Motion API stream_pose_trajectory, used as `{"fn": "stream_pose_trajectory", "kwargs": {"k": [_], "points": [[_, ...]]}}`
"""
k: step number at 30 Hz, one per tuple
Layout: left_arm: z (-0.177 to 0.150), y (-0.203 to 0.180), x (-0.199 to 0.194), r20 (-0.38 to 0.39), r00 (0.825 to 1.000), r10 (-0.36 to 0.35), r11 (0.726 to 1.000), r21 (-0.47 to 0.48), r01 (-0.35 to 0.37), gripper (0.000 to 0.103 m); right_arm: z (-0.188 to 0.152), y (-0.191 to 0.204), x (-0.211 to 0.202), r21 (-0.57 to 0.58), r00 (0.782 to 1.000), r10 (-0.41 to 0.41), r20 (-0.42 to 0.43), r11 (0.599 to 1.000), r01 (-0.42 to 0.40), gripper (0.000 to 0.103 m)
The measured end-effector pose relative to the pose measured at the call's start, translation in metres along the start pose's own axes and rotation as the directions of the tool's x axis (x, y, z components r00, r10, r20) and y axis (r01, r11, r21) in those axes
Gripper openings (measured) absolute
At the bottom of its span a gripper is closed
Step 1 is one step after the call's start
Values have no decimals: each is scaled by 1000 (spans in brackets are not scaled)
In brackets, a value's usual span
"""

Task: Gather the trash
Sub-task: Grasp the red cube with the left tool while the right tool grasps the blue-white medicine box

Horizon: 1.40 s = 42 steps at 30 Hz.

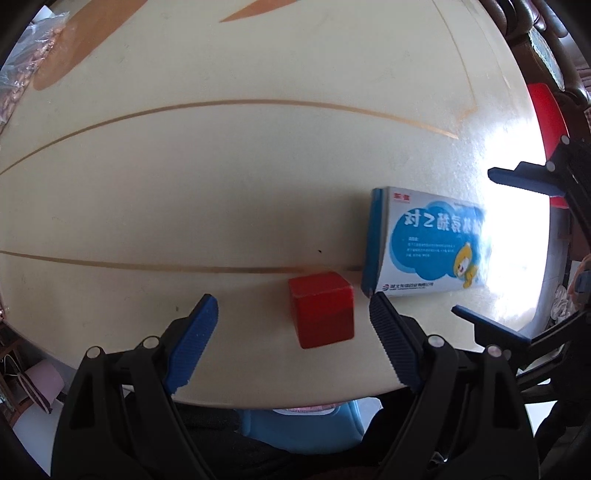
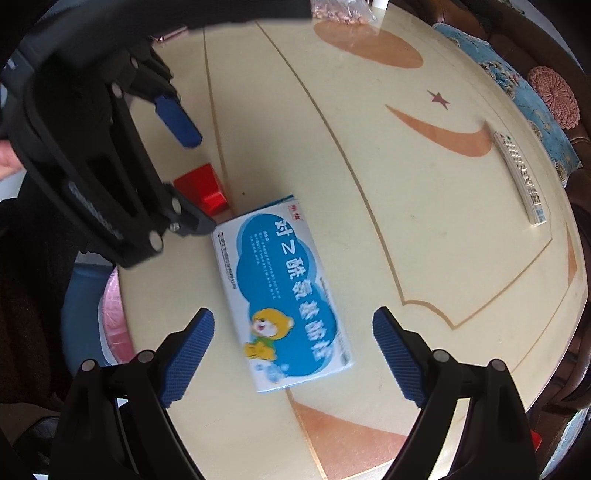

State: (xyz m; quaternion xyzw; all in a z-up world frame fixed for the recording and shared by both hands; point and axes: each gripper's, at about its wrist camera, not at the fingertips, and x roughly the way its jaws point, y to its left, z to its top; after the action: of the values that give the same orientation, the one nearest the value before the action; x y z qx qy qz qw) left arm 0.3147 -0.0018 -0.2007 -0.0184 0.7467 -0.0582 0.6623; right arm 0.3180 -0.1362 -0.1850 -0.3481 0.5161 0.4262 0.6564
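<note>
Between spread right gripper [image 2: 293,350] fingers, flat blue-and-white cartoon-bear box [image 2: 284,295], left gripper [image 1: 293,325] fingers spread around red cube [image 1: 321,308]

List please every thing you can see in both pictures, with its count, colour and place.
red block: one, red, near table edge, between the left gripper's open fingers
medicine box: one, blue and white, lying flat beside the block
remote control: one, pale, far side
plastic bag: one, clear with pinkish contents, far edge
table: one, cream with tan lines
left gripper: one, black with blue pads, open
right gripper: one, same colours, open over the box
</note>
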Motion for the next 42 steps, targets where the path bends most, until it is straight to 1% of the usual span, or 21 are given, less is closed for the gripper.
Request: {"fn": "stream_pose_trajectory", "kwargs": {"k": [2, 6, 15, 18, 20, 21, 22, 24, 26, 27, 30, 32, 34, 38, 39, 41, 42], "points": [[0, 4, 1, -7, 1000, -17, 1000, -6, 17, 82, -1, 1, 4, -5, 1000, 15, -7, 1000, -15, 86], [1, 12, 4, -6, 999, -45, 999, -12, 45, 82, 1, 2, 12, -13, 1000, -5, -18, 1000, 4, 86], [-8, 32, 14, -7, 997, -82, 997, -8, 82, 82, 2, 5, 28, -1, 999, -13, -30, 1000, 13, 85], [-9, 25, 15, -4, 998, -62, 998, 0, 62, 82, 1, 6, 28, 7, 999, -17, -27, 1000, 18, 85], [-9, 22, 14, 4, 998, -62, 998, -2, 62, 82, 1, 6, 27, 13, 1000, -23, -21, 1000, 23, 85], [-10, 22, 14, 7, 998, -64, 998, -4, 64, 80, 1, 5, 27, 20, 1000, -22, -16, 1000, 22, 85], [-11, 22, 13, 8, 998, -60, 998, -8, 60, 77, 0, 5, 27, 29, 1000, -20, -13, 999, 20, 85], [-10, 22, 13, 9, 999, -49, 999, -20, 49, 75, -3, 4, 26, 56, 1000, -15, -1, 998, 15, 85], [-8, 15, 13, 1, 1000, -14, 1000, -12, 14, 74, -5, 3, 26, 78, 1000, -13, 11, 997, 12, 85], [-8, 9, 15, 0, 1000, 18, 1000, 3, -18, 74, -7, 1, 25, 85, 1000, -13, 14, 996, 12, 85], [-6, -5, 18, 8, 998, 70, 997, 32, -70, 74, -10, -1, 24, 135, 1000, -12, 29, 991, 8, 85], [-6, -9, 17, 16, 997, 79, 996, 37, -79, 69, -12, 0, 23, 154, 999, -19, 35, 988, 13, 84], [-5, -10, 15, 19, 997, 78, 997, 23, -78, 57, -12, 2, 22, 164, 999, -22, 39, 986, 15, 80], [-4, -11, 14, 8, 999, 47, 999, -3, -47, 53, -14, 6, 19, 197, 998, -32, 49, 980, 22, 73], [-4, -12, 12, 8, 999, 48, 999, -2, -48, 51, -14, 8, 18, 206, 998, -37, 52, 978, 25, 72], [-6, -16, 10, 12, 999, 50, 999, 9, -50, 47, -16, 10, 16, 227, 997, -44, 57, 973, 30, 65], [-5, -16, 8, 12, 999, 45, 999, 12, -45, 43, -16, 11, 16, 240, 997, -51, 55, 970, 37, 65]]}}
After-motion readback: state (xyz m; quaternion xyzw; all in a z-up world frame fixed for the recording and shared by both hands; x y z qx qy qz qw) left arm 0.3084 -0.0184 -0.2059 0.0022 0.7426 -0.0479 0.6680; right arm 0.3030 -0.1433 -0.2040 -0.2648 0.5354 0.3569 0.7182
